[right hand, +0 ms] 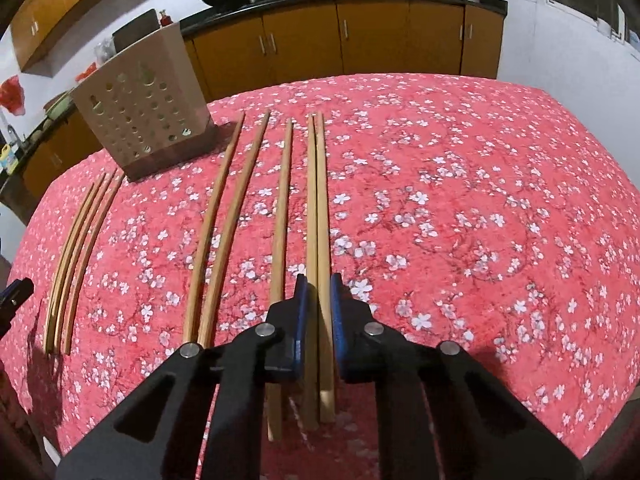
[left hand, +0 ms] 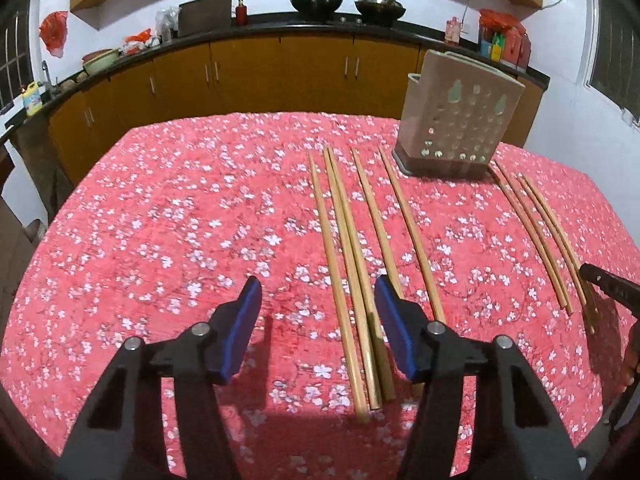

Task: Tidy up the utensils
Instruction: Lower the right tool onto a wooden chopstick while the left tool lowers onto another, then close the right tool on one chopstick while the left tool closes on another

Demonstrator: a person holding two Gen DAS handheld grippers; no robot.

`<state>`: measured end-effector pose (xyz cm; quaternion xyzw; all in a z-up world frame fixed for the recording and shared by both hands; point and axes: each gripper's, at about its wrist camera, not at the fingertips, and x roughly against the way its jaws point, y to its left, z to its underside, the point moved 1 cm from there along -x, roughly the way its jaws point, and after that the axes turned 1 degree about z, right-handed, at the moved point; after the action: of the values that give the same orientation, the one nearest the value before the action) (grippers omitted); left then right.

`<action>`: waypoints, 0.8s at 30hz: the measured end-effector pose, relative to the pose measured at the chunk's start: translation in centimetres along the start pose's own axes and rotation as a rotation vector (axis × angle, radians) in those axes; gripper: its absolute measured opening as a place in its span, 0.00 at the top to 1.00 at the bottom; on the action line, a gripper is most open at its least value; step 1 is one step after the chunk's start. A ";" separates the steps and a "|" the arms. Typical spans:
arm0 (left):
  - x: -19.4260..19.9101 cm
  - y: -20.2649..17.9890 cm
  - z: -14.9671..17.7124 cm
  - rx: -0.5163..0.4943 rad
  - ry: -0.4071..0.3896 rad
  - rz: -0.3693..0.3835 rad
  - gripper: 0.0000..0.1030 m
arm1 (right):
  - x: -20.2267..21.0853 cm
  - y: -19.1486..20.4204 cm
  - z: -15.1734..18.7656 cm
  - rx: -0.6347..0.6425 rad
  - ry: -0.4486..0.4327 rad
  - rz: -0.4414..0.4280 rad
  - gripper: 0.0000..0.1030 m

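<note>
From the left wrist view, the other black gripper is cut off by the right edge, so its fingers cannot be read there. The near end of one pale wooden chopstick slips behind the right-hand blue-padded finger. From the right wrist view, the pair of wooden chopsticks is partly covered between the blue pads; whether they press it is hard to judge. The beige perforated utensil holder loses its top at the frame's curve. Small bottles on the far kitchen counter are too small to identify.
</note>
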<state>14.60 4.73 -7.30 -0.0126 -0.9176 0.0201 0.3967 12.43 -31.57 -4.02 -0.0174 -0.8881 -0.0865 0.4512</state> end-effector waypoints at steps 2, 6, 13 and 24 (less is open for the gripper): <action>-0.3 0.1 -0.1 0.003 0.008 0.006 0.45 | -0.3 0.0 -0.2 -0.004 -0.001 0.001 0.88; -0.7 0.3 -0.2 0.011 0.020 0.012 0.45 | 0.0 -0.4 -0.2 -0.025 -0.011 -0.014 0.88; -1.4 0.4 -0.2 0.012 0.039 0.015 0.45 | -0.2 -0.6 -0.3 -0.011 -0.009 0.006 0.88; -2.3 0.5 -0.4 0.009 0.055 0.013 0.45 | -1.0 -0.2 -0.6 0.033 0.013 0.007 0.88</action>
<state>16.49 5.16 -8.68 -0.0171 -0.9061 0.0266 0.4219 13.47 -31.85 -4.52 -0.0122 -0.8863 -0.0704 0.4575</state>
